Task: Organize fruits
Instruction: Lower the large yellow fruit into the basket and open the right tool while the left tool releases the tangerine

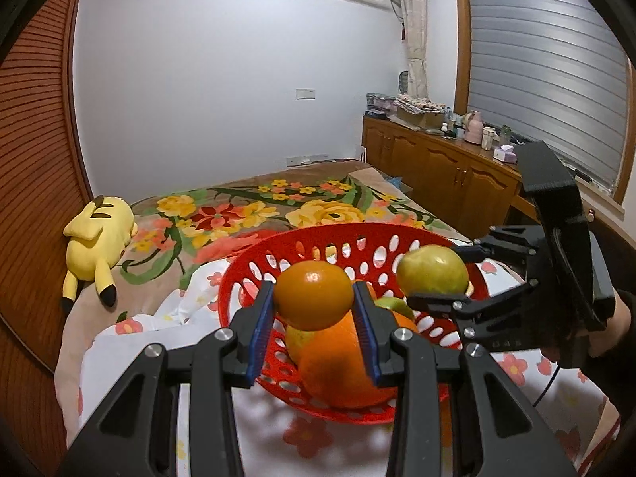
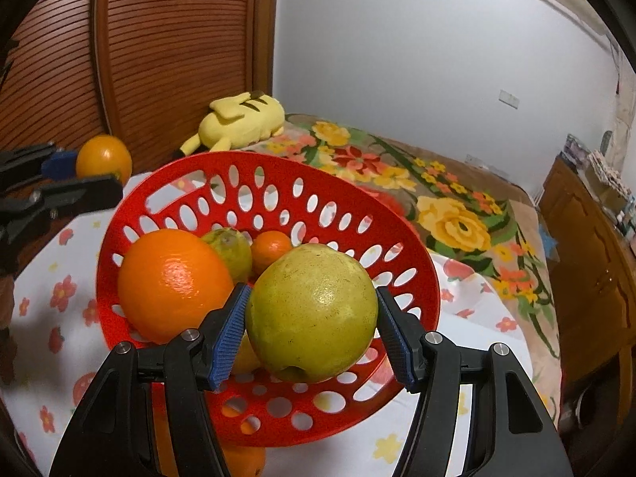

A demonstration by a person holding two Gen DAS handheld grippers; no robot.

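Floral bedding (image 1: pixel 238 214) serves as work surface, with white flower-print cloth (image 2: pixel 469 318) spread on top to give the basket a flat seat. Red perforated plastic basket (image 2: pixel 278 183) set near the middle of that cloth, rim open upward, within reach of both tools. Already lodged inside: large orange (image 2: pixel 175 282) against the near-left wall, green-yellow citrus (image 2: pixel 230 248) and small tangerine (image 2: pixel 272 248) behind it, all low in the bowl where the sloped wall keeps them from rolling. Further orange fruit (image 2: pixel 242 457) partly visible below the basket's near rim; whether it lies under or beside the basket cannot be determined. Right gripper (image 2: pixel 312 338) clamped at mid-width on yellow-green pear-like fruit (image 2: pixel 314 310), pads bearing on opposite flanks, fruit carried over the near rim, probably for release into the basket. Left gripper (image 1: pixel 314 310) clamped narrow on small orange (image 1: pixel 314 294), pads at its widest girth to prevent slip, held above the basket's near side, likewise staged for deposit. Yellow plush toy (image 1: pixel 99 238) lying at the far edge of the bed beside the wooden slatted panel (image 1: pixel 35 159), well apart and uninvolved.
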